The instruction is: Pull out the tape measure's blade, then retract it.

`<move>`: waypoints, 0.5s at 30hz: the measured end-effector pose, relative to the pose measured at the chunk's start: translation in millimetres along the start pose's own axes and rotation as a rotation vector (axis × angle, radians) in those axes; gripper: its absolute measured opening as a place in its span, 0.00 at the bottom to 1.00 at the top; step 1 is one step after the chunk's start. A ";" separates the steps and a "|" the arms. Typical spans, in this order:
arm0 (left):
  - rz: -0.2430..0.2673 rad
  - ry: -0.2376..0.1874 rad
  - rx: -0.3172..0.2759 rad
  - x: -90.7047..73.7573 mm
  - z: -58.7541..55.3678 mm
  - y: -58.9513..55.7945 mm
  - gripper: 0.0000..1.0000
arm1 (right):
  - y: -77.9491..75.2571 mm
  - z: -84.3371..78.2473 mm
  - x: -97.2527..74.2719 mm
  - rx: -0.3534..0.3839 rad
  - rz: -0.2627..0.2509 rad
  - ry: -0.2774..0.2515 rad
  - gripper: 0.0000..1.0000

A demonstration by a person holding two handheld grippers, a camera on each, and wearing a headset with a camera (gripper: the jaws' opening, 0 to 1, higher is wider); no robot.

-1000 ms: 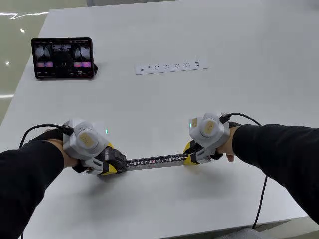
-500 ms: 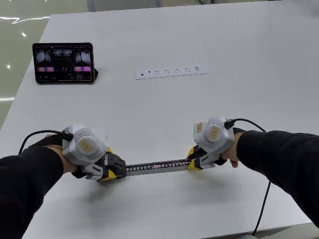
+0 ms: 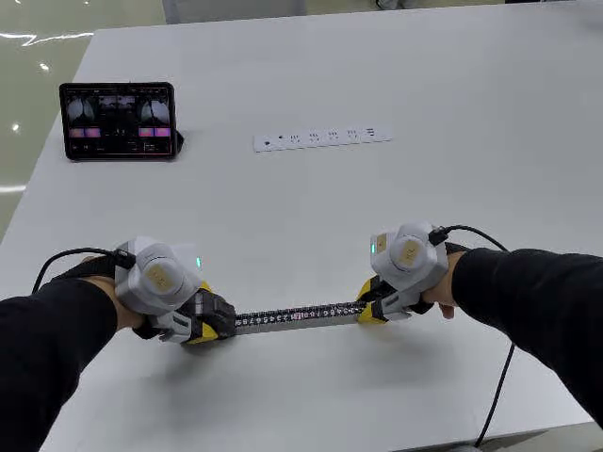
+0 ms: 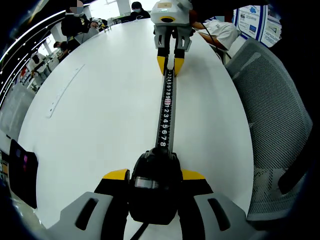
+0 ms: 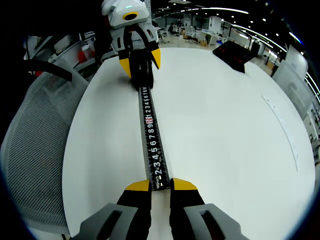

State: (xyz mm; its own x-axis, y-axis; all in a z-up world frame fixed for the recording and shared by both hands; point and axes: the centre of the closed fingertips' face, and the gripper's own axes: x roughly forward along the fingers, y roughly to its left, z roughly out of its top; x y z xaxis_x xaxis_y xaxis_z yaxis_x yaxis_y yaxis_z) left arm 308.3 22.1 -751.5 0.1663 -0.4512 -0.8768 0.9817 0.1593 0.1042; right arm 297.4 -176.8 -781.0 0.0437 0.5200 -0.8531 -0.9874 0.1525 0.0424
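The tape measure's black case [image 3: 215,315] rests on the white table [image 3: 311,217], and my left gripper [image 3: 200,320] is shut around it. The same case [image 4: 154,184] sits between the yellow-tipped jaws in the left gripper view. The numbered blade [image 3: 297,314] runs flat along the table to the right. My right gripper [image 3: 367,310] is shut on the blade's end hook. In the right gripper view the blade [image 5: 151,140] stretches from my right gripper [image 5: 160,185] to the left gripper [image 5: 140,59] opposite. The right gripper [image 4: 170,64] faces me in the left gripper view.
A tablet [image 3: 118,120] with a lit screen stands at the table's far left. A white power strip [image 3: 320,138] lies beyond the grippers, mid-table. Cables trail from both grippers toward the near edge. A grey mesh chair [image 4: 270,130] stands beside the table.
The right gripper has drawn slightly to the right, so a little more blade lies out between the grippers. The left gripper holds the case in about the same place.
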 end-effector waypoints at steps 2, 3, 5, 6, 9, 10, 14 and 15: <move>0.000 0.000 0.000 -0.1 0.0 -0.1 0.33 | -0.2 -0.3 0.0 0.001 -0.001 0.000 0.09; 0.000 0.001 0.001 -0.3 0.2 -0.4 0.33 | -0.2 -0.3 -0.1 0.002 -0.002 0.000 0.09; 0.000 0.001 0.002 -0.7 0.6 -0.9 0.33 | -0.5 -0.4 -0.1 0.001 -0.001 -0.001 0.09; 0.000 0.002 0.001 -0.8 0.7 -1.1 0.33 | -0.6 -0.8 -0.3 0.002 -0.001 -0.001 0.09; -0.001 0.002 0.001 -0.9 0.7 -1.1 0.33 | -1.0 -2.0 -1.0 0.004 -0.002 -0.001 0.09; -0.001 0.002 0.001 -0.9 1.0 -1.3 0.33 | -1.2 -2.5 -1.4 0.004 -0.002 0.001 0.09; -0.001 0.002 0.001 -1.6 1.5 -2.0 0.33 | -1.6 -3.7 -2.6 0.006 -0.002 0.000 0.09; 0.000 0.002 0.001 -1.8 1.7 -2.1 0.33 | -1.5 -4.2 -3.0 0.008 -0.002 0.001 0.09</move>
State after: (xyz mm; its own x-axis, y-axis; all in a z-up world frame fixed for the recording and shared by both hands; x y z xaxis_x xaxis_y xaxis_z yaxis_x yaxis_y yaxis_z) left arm 306.0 21.1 -749.4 0.1662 -0.4497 -0.8776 0.9818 0.1580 0.1049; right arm 298.1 -182.0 -780.7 0.0451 0.5188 -0.8537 -0.9861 0.1598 0.0450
